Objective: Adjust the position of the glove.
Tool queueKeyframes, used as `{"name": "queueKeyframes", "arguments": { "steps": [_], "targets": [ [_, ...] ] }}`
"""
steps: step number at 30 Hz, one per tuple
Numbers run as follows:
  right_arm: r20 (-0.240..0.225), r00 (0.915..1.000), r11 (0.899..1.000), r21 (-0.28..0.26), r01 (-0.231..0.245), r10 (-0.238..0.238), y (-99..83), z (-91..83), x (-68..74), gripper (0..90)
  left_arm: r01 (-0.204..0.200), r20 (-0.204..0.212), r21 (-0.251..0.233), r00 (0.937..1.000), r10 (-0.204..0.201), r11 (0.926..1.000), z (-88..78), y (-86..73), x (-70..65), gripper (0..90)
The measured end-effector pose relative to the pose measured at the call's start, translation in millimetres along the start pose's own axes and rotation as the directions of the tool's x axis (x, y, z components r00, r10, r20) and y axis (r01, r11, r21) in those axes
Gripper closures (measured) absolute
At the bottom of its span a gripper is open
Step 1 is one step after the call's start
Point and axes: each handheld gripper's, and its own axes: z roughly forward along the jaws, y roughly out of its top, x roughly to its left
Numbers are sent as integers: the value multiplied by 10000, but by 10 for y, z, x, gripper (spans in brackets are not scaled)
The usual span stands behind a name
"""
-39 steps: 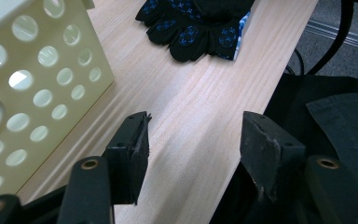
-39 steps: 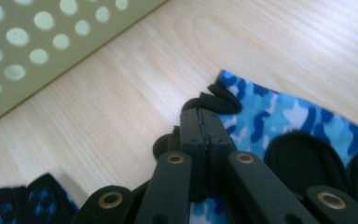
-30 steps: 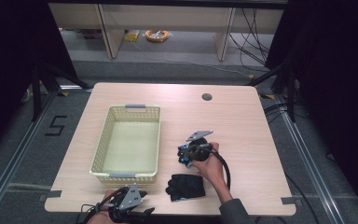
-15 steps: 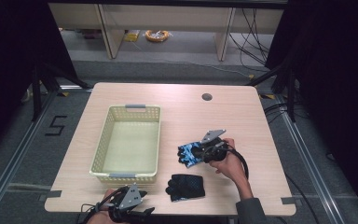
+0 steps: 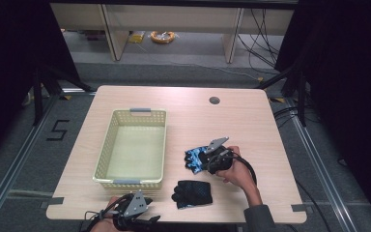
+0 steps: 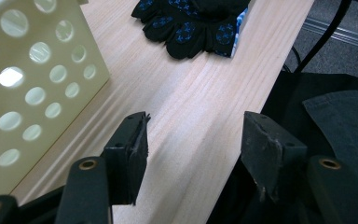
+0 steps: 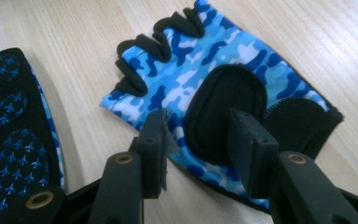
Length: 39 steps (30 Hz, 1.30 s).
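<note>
At centre frame on the bench [image 5: 251,121], right claw [image 7: 198,128] gapes over a blue glove [image 7: 223,74], ready to pinch; left claw [image 6: 193,140] idles released, lower left

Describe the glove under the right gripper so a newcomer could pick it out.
Start at the cream perforated plastic basket on the wooden table. Two fingerless gloves lie to its right; take the farther one, beneath the open right gripper. This blue camouflage glove shows its patterned back, while the black dotted-palm glove looks dark.
</note>
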Motion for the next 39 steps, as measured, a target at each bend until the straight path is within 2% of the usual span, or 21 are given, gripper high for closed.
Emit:
{"name": "queueKeyframes", "arguments": {
  "steps": [2, 3, 6, 7, 10, 14, 16, 18, 20, 22, 23, 24, 25, 27, 28, 29, 30, 32, 34, 36, 39],
  "targets": [
    [-94, 9993, 9993, -49, -364, 363, -24, 1, 17, 631, 92, 196, -67, 9998, -90, 9999, 2, -3, -13, 409],
    [-261, 9996, 9998, -208, -57, 51, -29, 2, -11, 694, 80, 176, -76, 9998, -79, 9999, 7, 1, -10, 408],
    [-359, 9991, 9993, -306, -234, 223, -26, 16, 29, 772, 58, 120, -127, 9999, -56, 9999, 1, 2, -13, 408],
    [-507, 9969, 9976, -308, -615, 599, -23, 20, 72, 834, -25, 64, 3, 10000, 25, 10000, -4, 4, 4, 408],
    [-334, 9968, 9971, -200, -736, 729, -7, 18, 91, 866, 110, 68, -114, 9999, -109, 9999, -11, 7, -1, 408],
    [-467, 9906, 9900, -524, -1309, 1285, -20, 43, 120, 881, 4, 62, -118, 10000, -4, 9999, -13, 19, 21, 409],
    [-480, 9925, 9923, -465, -1146, 1123, -29, 34, 108, 883, 138, 73, -122, 9999, -137, 9998, -12, 24, 18, 410],
    [-500, 9904, 9884, -745, -1324, 1289, -27, 40, 119, 885, 273, 179, -233, 9995, -269, 9994, -6, 44, 21, 410],
    [-527, 9904, 9880, -805, -1317, 1277, -34, 22, 106, 887, 154, 207, -301, 9997, -148, 9994, 7, 53, 43, 410],
    [-459, 9839, 9809, -823, -1761, 1728, -36, 3, 103, 887, 254, 103, -106, 9996, -253, 9996, 13, 42, 53, 407],
    [-599, 9852, 9785, -1213, -1670, 1607, -38, 13, 89, 887, 299, 118, -126, 9995, -298, 9995, 15, 41, 51, 403],
    [-599, 9852, 9785, -1213, -1670, 1607, -38, 13, 89, 887, 299, 118, -126, 9995, -298, 9995, 15, 41, 51, 391],
    [-553, 9794, 9718, -1254, -1998, 1943, -42, -9, 91, 886, 430, 137, -73, 9990, -429, 9990, 24, 40, 49, 372],
    [-599, 9769, 9694, -1248, -2113, 2052, -42, -34, 88, 887, 348, 144, 145, 9993, -350, 9993, 35, 45, 59, 349],
    [-541, 9783, 9676, -1460, -2059, 2000, -47, -35, 81, 887, 545, 213, -1, 9983, -544, 9985, 41, 43, 37, 329],
    [-559, 9782, 9685, -1400, -2058, 1998, -44, -75, 80, 887, 489, 203, 66, 9986, -490, 9988, 36, 44, 35, 314],
    [-607, 9742, 9615, -1584, -2244, 2174, -43, -83, 94, 887, 446, 233, 44, 9987, -446, 9990, 42, 43, 33, 309],
    [-633, 9764, 9600, -1795, -2147, 2065, -40, -100, 93, 887, 486, 346, -39, 9982, -484, 9988, 43, 40, 22, 295],
    [-681, 9767, 9609, -1773, -2126, 2036, -27, -150, 93, 887, 167, 105, 14, 9998, -167, 9999, 24, 46, 44, 283],
    [-706, 9770, 9560, -2031, -2116, 2013, -12, -168, 101, 887, 445, 171, -37, 9989, -444, 9990, 25, 46, 44, 268],
    [-700, 9800, 9600, -1991, -1970, 1865, 6, -215, 103, 887, 502, 90, -137, 9987, -501, 9986, 17, 42, 46, 251]
  ]
}}
